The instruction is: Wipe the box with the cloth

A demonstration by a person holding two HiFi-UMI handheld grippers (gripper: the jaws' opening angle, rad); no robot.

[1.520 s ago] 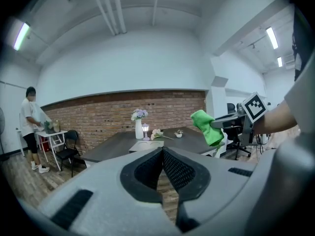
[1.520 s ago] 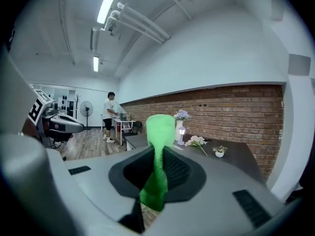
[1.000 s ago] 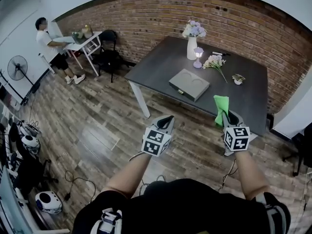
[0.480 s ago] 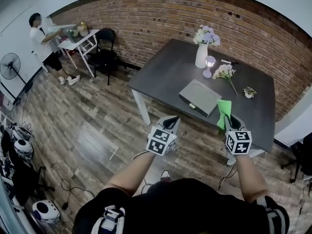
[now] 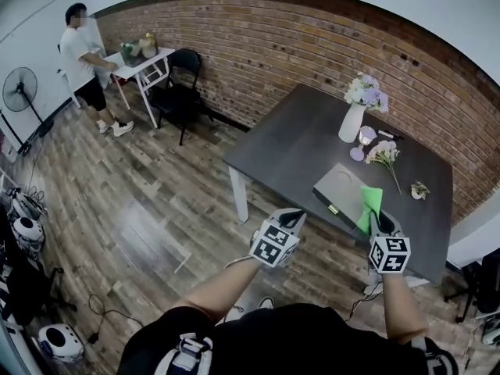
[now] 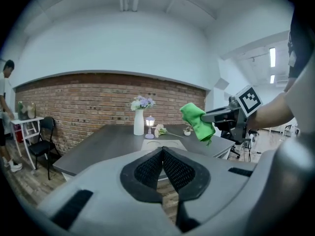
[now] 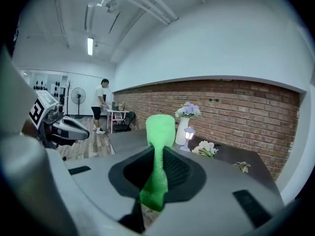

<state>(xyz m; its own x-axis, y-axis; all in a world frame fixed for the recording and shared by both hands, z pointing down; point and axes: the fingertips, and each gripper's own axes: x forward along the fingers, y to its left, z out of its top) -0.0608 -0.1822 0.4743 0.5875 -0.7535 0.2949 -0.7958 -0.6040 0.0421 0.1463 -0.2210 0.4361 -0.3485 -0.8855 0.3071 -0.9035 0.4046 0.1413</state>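
On the dark table (image 5: pixel 297 143) the flat grey box (image 5: pixel 344 190) lies near the front edge, seemingly beyond reach, so the right gripper (image 5: pixel 375 219), clamped on the green cloth (image 5: pixel 370 203), should lay it flat on the lid; the left gripper (image 5: pixel 291 219) is closed and empty.

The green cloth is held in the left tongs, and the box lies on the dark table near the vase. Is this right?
Not quite: the right gripper view shows the cloth held in the right tongs; the left tongs are shut, empty. The box does lie on the table near the vase.
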